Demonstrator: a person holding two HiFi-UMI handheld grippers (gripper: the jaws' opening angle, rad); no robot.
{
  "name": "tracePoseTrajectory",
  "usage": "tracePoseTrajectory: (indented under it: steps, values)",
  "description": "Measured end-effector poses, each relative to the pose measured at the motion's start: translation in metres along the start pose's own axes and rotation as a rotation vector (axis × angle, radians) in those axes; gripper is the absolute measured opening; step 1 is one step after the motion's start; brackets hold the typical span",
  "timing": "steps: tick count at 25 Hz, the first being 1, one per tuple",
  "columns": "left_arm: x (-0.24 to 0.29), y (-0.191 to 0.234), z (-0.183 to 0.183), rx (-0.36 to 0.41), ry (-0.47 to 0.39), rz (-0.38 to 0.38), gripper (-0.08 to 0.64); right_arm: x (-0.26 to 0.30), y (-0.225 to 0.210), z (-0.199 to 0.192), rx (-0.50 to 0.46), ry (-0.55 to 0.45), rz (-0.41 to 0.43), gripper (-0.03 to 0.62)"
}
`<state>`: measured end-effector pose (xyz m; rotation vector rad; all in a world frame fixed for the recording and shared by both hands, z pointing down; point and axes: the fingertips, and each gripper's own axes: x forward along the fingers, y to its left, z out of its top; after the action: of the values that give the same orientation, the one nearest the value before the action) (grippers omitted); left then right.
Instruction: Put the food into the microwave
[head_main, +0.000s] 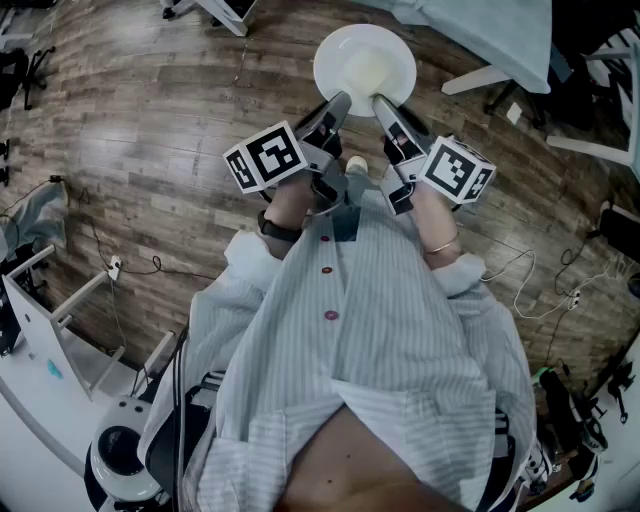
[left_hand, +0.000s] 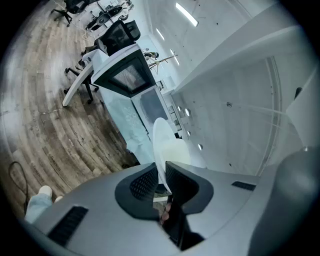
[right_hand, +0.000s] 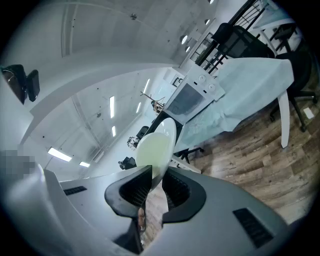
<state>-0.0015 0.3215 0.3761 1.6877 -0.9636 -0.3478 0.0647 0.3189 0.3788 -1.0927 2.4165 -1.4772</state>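
Observation:
A white plate (head_main: 365, 40) with a pale yellowish portion of food (head_main: 368, 70) hangs over the wooden floor in front of the person. My left gripper (head_main: 336, 101) is shut on the plate's near left rim, and my right gripper (head_main: 383, 103) is shut on its near right rim. In the left gripper view the plate (left_hand: 161, 142) stands edge-on between the jaws of the left gripper (left_hand: 161, 181). In the right gripper view the plate (right_hand: 156, 145) rises from between the jaws of the right gripper (right_hand: 156, 186). The microwave (left_hand: 125, 75) (right_hand: 192, 99) stands ahead on a cloth-covered table.
The table with its pale cloth (head_main: 490, 30) is at the top right of the head view. Office chairs (left_hand: 82, 82) stand by it. Cables (head_main: 540, 290) trail over the floor at the right. A white machine (head_main: 120, 450) and a white stand (head_main: 40, 320) are at the lower left.

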Motion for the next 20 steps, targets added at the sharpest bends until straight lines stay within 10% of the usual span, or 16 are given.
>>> tracePoseTrajectory:
  steps: [20]
  values:
    - [0.0037, -0.0012, -0.0001, 0.018, -0.019, 0.001, 0.04, -0.0003, -0.0033, 0.0029, -0.011, -0.005, 0.012, 0.075]
